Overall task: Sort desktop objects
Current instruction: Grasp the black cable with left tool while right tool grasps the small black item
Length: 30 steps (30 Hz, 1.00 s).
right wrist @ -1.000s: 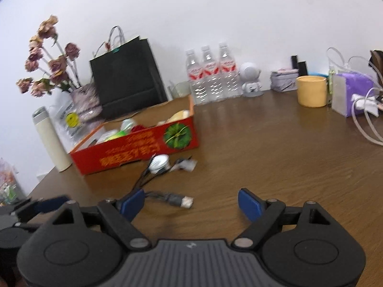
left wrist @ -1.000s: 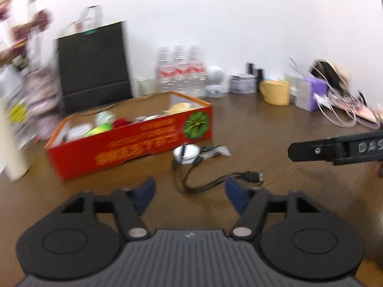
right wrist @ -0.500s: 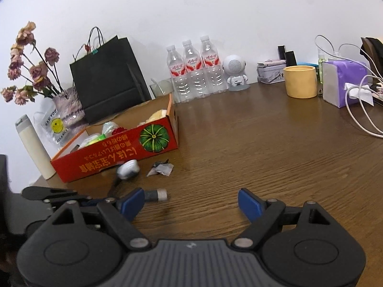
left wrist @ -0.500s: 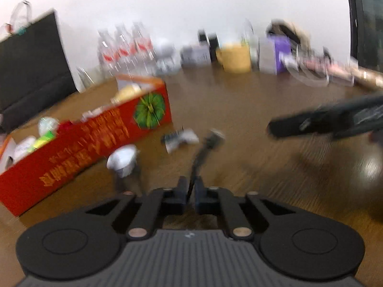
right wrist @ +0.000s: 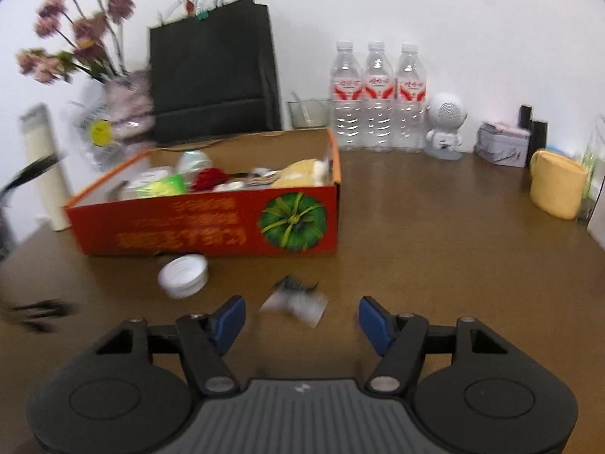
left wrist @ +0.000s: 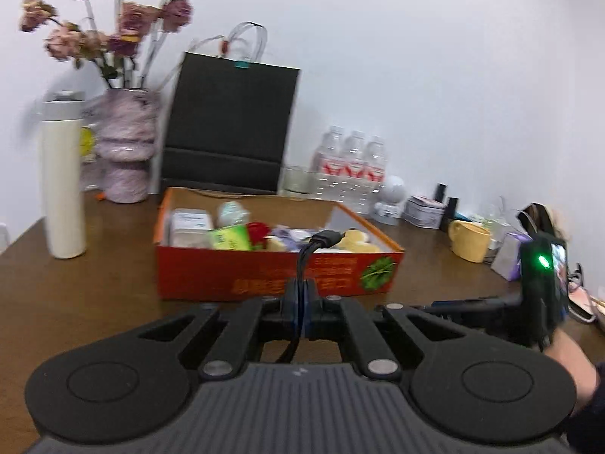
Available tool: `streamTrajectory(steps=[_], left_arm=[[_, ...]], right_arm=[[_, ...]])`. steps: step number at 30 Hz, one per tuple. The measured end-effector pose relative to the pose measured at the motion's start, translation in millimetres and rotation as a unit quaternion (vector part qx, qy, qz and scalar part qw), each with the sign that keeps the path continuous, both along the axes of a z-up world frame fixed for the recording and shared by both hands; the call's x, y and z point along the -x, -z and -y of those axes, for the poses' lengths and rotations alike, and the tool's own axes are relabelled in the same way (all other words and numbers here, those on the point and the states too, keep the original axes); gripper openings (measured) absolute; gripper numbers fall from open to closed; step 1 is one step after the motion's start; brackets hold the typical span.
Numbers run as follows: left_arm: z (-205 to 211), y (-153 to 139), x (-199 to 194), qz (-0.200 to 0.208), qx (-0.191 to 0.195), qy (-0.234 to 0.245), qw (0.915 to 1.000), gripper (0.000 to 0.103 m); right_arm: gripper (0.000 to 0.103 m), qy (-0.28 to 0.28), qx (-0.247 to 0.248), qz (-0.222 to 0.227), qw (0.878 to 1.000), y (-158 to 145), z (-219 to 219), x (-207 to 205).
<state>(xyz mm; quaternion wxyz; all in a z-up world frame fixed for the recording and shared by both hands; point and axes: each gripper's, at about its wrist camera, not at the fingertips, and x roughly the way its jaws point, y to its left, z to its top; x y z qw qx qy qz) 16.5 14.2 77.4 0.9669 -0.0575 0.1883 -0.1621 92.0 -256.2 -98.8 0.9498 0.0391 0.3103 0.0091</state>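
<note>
So nearest in the left wrist view, the left gripper (left wrist: pixel 301 312) is clamped tight on a black cable (left wrist: pixel 302 261), jaws squeezed together with the cord running up between them. The plug end (left wrist: pixel 328 237) pokes up over the front edge of the red box (left wrist: pixel 264 276), so I'd guess the cable is headed in there with the rest of the stuff. Pinching it a bit back from the plug makes sense, since the stiff end stays pointed where you want it.

Over in the right wrist view, the right gripper (right wrist: pixel 301 319) is partway open and closing, pads on either side of a small crumpled wrapper (right wrist: pixel 295 300) lying on the table (right wrist: pixel 435 234). The wrapper sits just past the fingertips, not pinched yet as far as I can tell, blur makes it iffy. A little to the left, a white cap (right wrist: pixel 184 276) rests on the table just in front of the box, probably next in line.

The box already holds a pile of odds and ends, so it looks like the collecting spot. Behind it are a black bag (right wrist: pixel 211 72), three water bottles (right wrist: pixel 378 94) in a row against the wall, a small white robot figure (right wrist: pixel 446 125), and a yellow cup (right wrist: pixel 556 185) far right. Flowers in a vase (left wrist: pixel 126 147) and a white flask (left wrist: pixel 64 178) stand far left.
</note>
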Motion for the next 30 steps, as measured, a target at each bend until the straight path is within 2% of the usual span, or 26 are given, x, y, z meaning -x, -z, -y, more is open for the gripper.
streamTrajectory(steps=[2, 4, 6, 7, 9, 13, 20, 24, 30], left_arm=[[-2.1, 1.6, 6.1, 0.002, -0.009, -0.006, 0.9999, 0.003], [-3.0, 2.5, 9.6, -0.002, -0.01, -0.01, 0.9999, 0.003], [-5.1, 2.7, 11.4, -0.001, -0.011, -0.014, 0.9998, 0.003], [-5.4, 1.9, 12.4, 0.0, -0.012, -0.016, 0.9998, 0.003], [-3.1, 0.5, 13.2, 0.0, -0.013, -0.019, 0.9997, 0.003], [1.8, 0.5, 19.8, -0.001, -0.018, -0.03, 0.9994, 0.003], [14.3, 10.5, 35.5, -0.01, -0.032, -0.025, 0.9991, 0.003], [23.5, 2.2, 49.9, 0.006, -0.035, -0.02, 0.9992, 0.003], [25.8, -19.6, 69.0, 0.039, -0.031, -0.024, 0.9985, 0.003]], right_arm=[[0.051, 0.004, 0.001, -0.014, 1.0, 3.4, -4.8, -14.5], [0.032, 0.008, 0.019, -0.029, 0.999, 10.3, -11.9, -21.0], [0.031, 0.009, 0.028, -0.022, 0.999, 13.4, -17.6, -17.0], [0.024, 0.006, 0.032, -0.019, 0.999, 14.0, -19.7, -14.3], [0.017, -0.007, 0.032, -0.014, 0.999, 15.3, -21.8, -8.7], [0.014, -0.036, 0.001, -0.016, 0.999, 10.8, -24.6, 15.5], [0.014, -0.078, -0.028, 0.03, 0.996, -13.9, -42.7, 86.3], [0.014, -0.086, -0.021, 0.073, 0.993, -38.3, -46.4, 111.1], [0.014, -0.09, -0.043, 0.119, 0.988, -72.4, -39.5, 129.2]])
